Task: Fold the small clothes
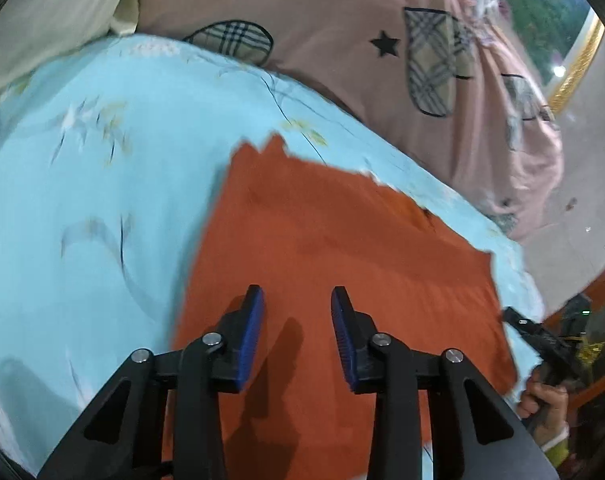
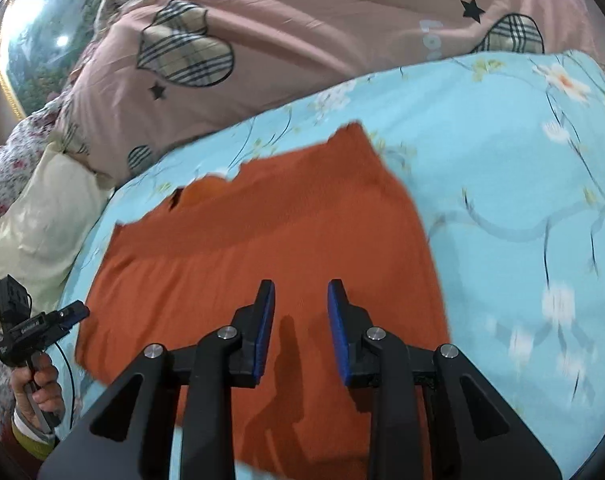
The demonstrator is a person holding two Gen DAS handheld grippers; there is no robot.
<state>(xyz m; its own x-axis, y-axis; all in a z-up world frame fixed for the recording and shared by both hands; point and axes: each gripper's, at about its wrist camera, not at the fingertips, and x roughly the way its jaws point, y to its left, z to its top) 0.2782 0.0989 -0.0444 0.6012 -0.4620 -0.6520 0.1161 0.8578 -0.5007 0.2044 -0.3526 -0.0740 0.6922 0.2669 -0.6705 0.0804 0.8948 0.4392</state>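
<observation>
An orange-red garment (image 1: pixel 322 240) lies spread flat on a light blue floral bedsheet (image 1: pixel 94 168); it also shows in the right wrist view (image 2: pixel 262 232). My left gripper (image 1: pixel 297 300) hovers open and empty over the garment's near part. My right gripper (image 2: pixel 301 294) is open and empty above the garment's near part too. The right gripper also shows at the garment's right edge in the left wrist view (image 1: pixel 530 330), and the left gripper shows at its left edge in the right wrist view (image 2: pixel 68 316).
A pink quilt with plaid hearts and black stars (image 1: pixel 342 32) is bunched beyond the sheet (image 2: pixel 302 32). A cream pillow (image 2: pixel 42 220) lies at the left. A gold-framed picture (image 1: pixel 574 68) hangs on the wall.
</observation>
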